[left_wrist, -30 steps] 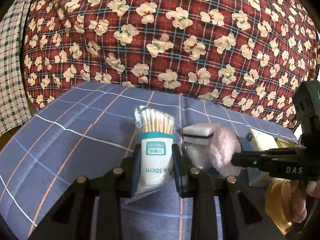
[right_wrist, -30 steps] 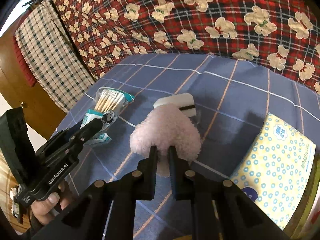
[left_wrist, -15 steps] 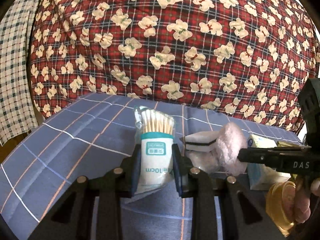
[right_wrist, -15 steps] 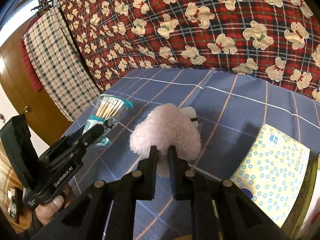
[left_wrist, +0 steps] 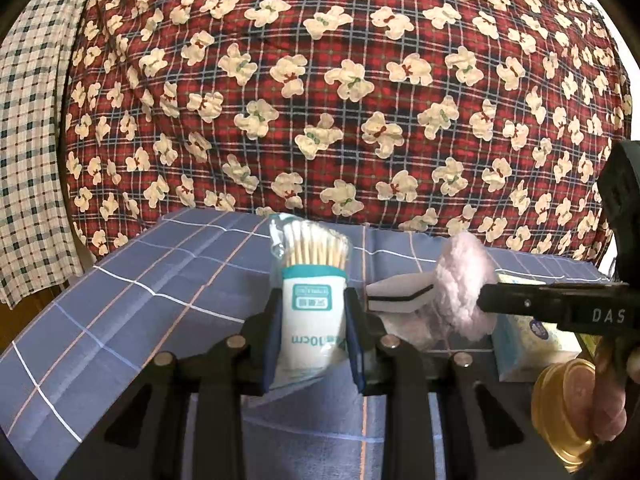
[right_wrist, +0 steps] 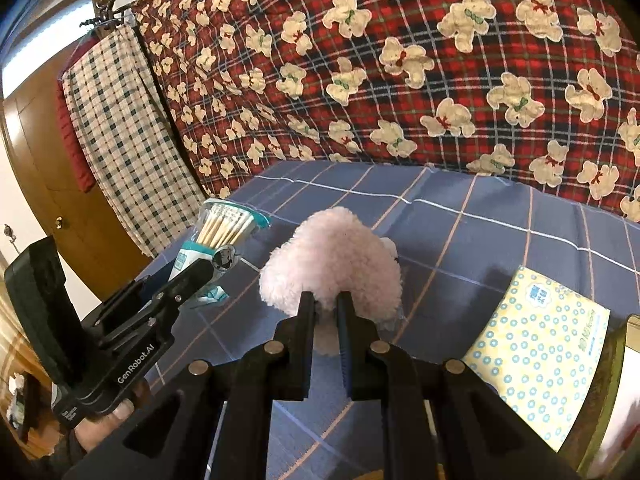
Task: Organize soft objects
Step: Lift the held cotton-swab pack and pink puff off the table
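— Two items in hand, none placed that I can see. Item one: pink fluffy pad point(right_wrist: 332, 256), pinched at its near edge in the right gripper point(right_wrist: 325, 312), jaws clenched tight on it, raised above the blue checked cloth point(right_wrist: 500, 232).
— Item two?
— Cotton swab packet point(left_wrist: 310, 304), upright, grasped between the jaws of the left gripper point(left_wrist: 312, 332), just left of the pad.
— Loose stock?
— White sponge with a black band point(left_wrist: 396, 294), lying on the cloth right behind the pad; yellow dotted tissue pack point(right_wrist: 540, 360) to the pad's right, beside a gold tin point(left_wrist: 560, 404).
— Progress?
— Early, by my reckoning: both pieces lifted, destination not evident, sponge and tissues untouched.
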Demonstrator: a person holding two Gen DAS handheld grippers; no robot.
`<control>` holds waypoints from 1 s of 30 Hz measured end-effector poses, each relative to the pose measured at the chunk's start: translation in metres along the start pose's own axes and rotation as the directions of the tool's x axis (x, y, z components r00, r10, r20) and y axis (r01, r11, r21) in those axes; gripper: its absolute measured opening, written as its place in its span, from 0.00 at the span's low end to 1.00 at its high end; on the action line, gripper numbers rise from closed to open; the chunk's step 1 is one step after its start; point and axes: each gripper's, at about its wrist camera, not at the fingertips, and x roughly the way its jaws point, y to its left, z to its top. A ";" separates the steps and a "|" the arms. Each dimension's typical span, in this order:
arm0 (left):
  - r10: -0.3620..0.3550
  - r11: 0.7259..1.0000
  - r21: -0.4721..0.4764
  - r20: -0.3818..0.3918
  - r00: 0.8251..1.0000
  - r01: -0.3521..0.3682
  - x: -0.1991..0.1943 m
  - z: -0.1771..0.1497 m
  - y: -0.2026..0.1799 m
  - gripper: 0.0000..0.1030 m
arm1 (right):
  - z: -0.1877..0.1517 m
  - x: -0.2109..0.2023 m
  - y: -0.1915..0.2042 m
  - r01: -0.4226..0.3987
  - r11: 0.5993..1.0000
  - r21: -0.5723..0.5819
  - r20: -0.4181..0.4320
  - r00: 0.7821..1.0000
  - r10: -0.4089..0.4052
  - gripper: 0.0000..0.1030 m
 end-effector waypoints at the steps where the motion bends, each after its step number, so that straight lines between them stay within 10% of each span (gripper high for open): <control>1: 0.001 1.000 0.001 0.002 1.000 -0.001 0.000 0.000 0.000 0.26 | 0.000 -0.001 0.000 -0.001 1.000 -0.002 0.005 1.000 0.001 0.12; 30: 0.009 0.999 0.035 0.056 0.998 -0.011 -0.011 -0.001 -0.005 0.26 | -0.005 -0.023 0.016 0.028 0.997 -0.075 0.141 0.990 -0.017 0.12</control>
